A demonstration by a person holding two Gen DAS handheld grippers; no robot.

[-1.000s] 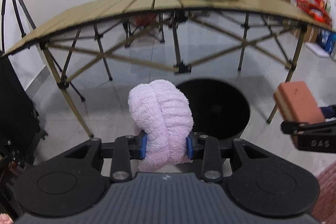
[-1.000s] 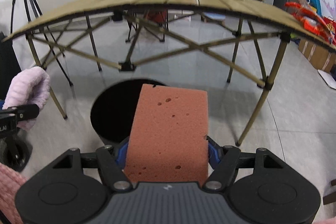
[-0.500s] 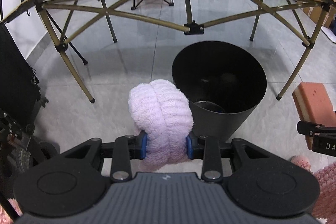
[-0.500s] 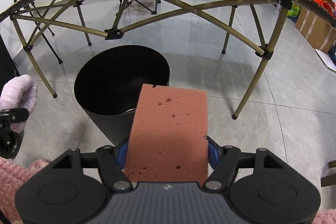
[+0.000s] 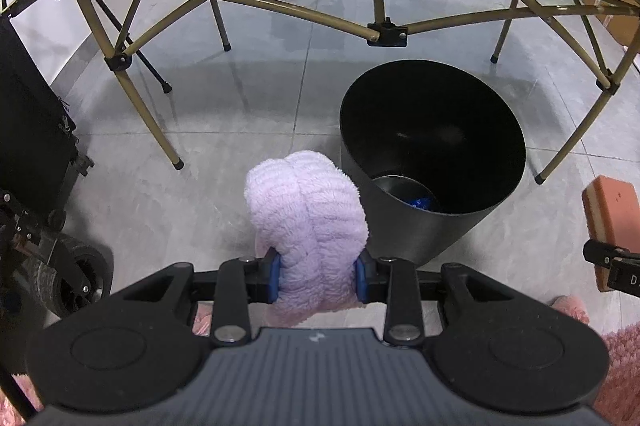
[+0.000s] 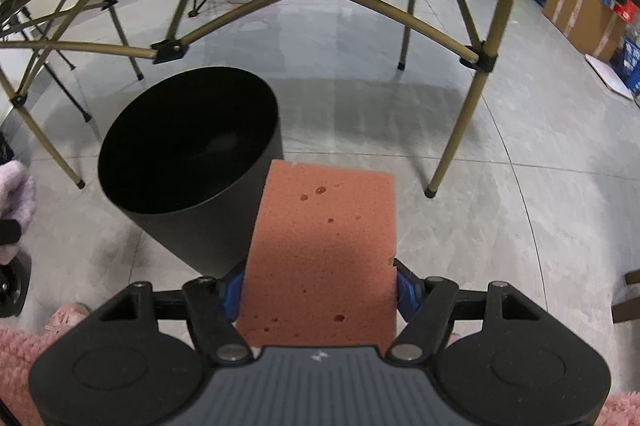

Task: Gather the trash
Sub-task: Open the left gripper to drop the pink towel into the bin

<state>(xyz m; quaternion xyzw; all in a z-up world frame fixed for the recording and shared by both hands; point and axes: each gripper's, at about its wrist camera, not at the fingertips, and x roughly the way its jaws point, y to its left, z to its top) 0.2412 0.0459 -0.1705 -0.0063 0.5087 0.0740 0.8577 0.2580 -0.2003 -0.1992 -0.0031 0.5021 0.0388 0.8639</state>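
The left tongs [image 5: 316, 280] are clamped on a fluffy lilac cloth [image 5: 306, 218], held just left of the black bin [image 5: 432, 162] on the floor. The right tongs [image 6: 318, 290] grip a terracotta sponge [image 6: 324, 250] – wider apart – just right of the bin, whose bottom shows something blue.

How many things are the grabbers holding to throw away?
2. A fluffy lilac cloth is squeezed in the left gripper, beside the black bin. An orange sponge is in the right gripper, also beside it.
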